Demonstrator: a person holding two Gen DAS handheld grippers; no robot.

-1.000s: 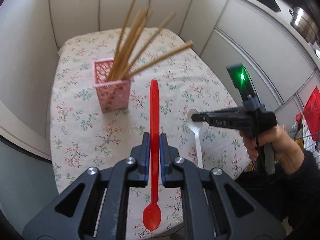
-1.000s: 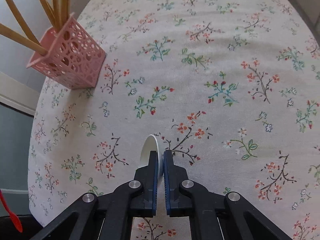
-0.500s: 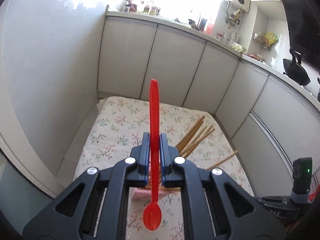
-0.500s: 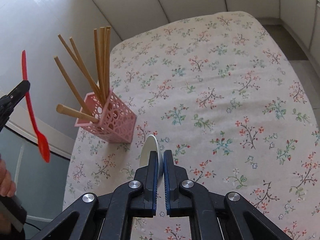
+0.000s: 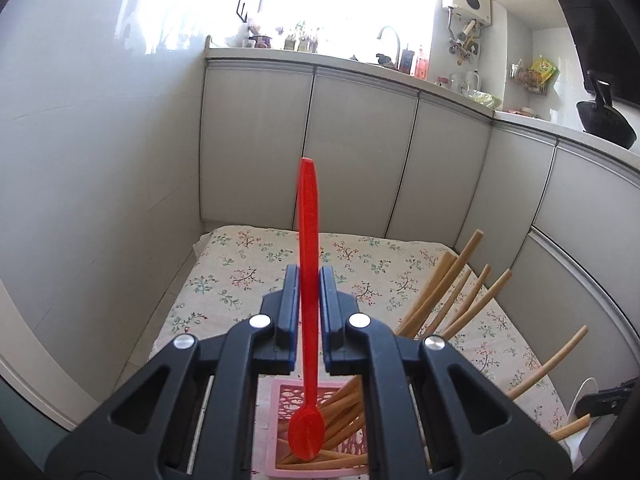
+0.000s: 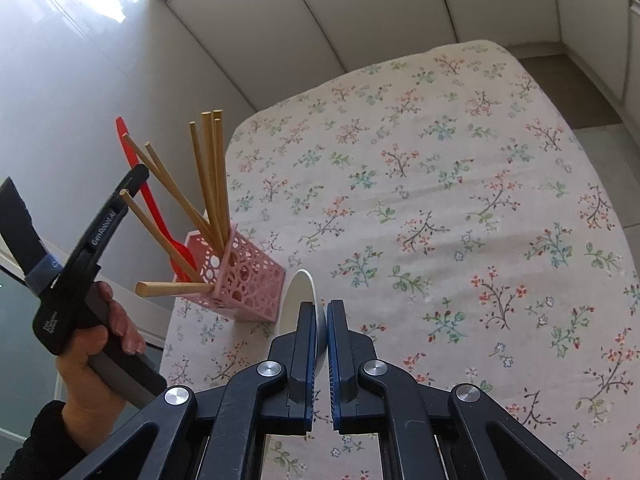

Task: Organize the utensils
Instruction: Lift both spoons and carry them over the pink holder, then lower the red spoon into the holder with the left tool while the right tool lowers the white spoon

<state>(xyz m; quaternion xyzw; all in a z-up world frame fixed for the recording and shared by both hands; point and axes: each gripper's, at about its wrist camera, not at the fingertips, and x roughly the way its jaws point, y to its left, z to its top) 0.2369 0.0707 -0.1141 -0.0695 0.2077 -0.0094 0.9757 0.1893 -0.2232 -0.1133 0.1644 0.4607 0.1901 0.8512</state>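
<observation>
My left gripper (image 5: 308, 280) is shut on a long red spoon (image 5: 308, 320), handle up and bowl down. The bowl hangs just over the open top of the pink lattice holder (image 5: 316, 464). Several wooden chopsticks (image 5: 448, 300) lean out of that holder. In the right wrist view the red spoon (image 6: 160, 216) dips behind the holder (image 6: 240, 280) beside the chopsticks (image 6: 212, 176), held by the left gripper (image 6: 136, 178). My right gripper (image 6: 321, 312) is shut on a white spoon (image 6: 296, 300), held above the cloth just right of the holder. The white spoon (image 5: 580, 400) shows at the lower right of the left wrist view.
The floral tablecloth (image 6: 440, 200) covers the table, which stands against grey cabinet doors (image 5: 360, 152) and a white wall (image 5: 100, 160). A hand (image 6: 104, 344) in a dark sleeve grips the left tool. The worktop behind carries bottles and a black pan (image 5: 604, 124).
The left gripper has tilted up and carried the red spoon over to the holder, bowl now above its mouth. The right gripper has lifted the white spoon off the cloth.
</observation>
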